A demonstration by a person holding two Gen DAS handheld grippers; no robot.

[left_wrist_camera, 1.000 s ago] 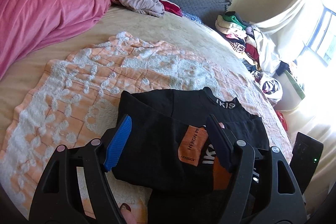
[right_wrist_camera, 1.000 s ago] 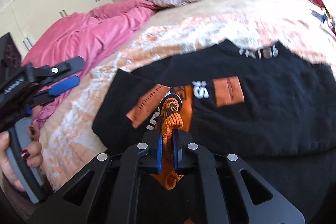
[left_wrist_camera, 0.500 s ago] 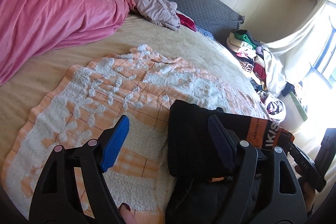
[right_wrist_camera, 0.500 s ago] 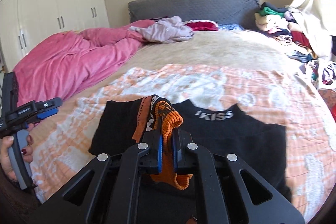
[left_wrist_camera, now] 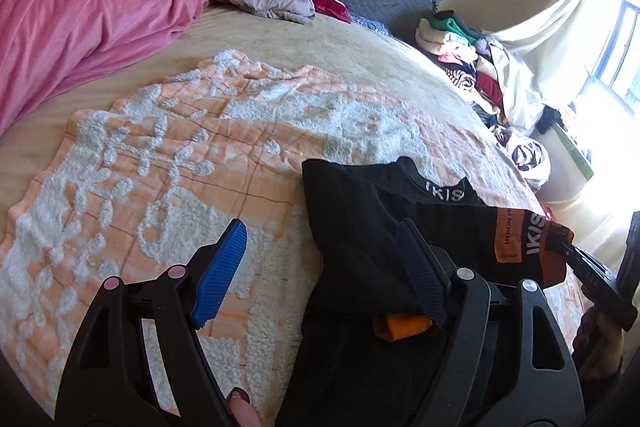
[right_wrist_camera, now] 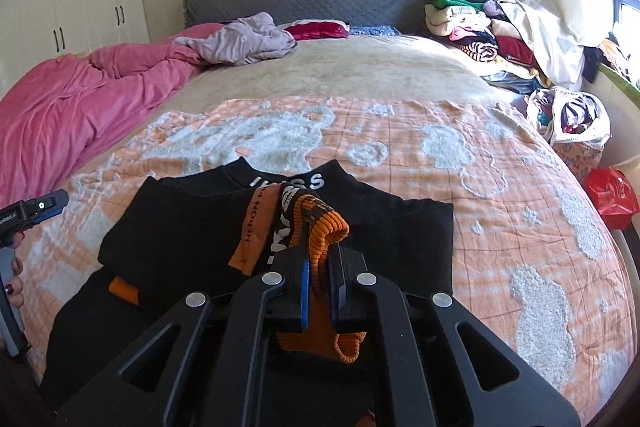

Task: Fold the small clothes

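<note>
Right wrist view: right gripper [right_wrist_camera: 320, 281] clamped on orange ribbed cuff [right_wrist_camera: 320, 227] of black sweater [right_wrist_camera: 180, 239], sleeve drawn across body. Left gripper [left_wrist_camera: 320, 267] jaws apart, empty. Sweater on peach blanket [right_wrist_camera: 460, 155]. Fold partly made; remainder pending.

Changes we record — black sweatshirt [right_wrist_camera: 192, 239]: its sleeve, orange ribbed cuff [right_wrist_camera: 320, 227] pinched in our right gripper [right_wrist_camera: 318, 291], now carried across the body toward our right. Left gripper [left_wrist_camera: 320, 267] — no longer above the chest print, now straddling the garment's left edge.
</note>
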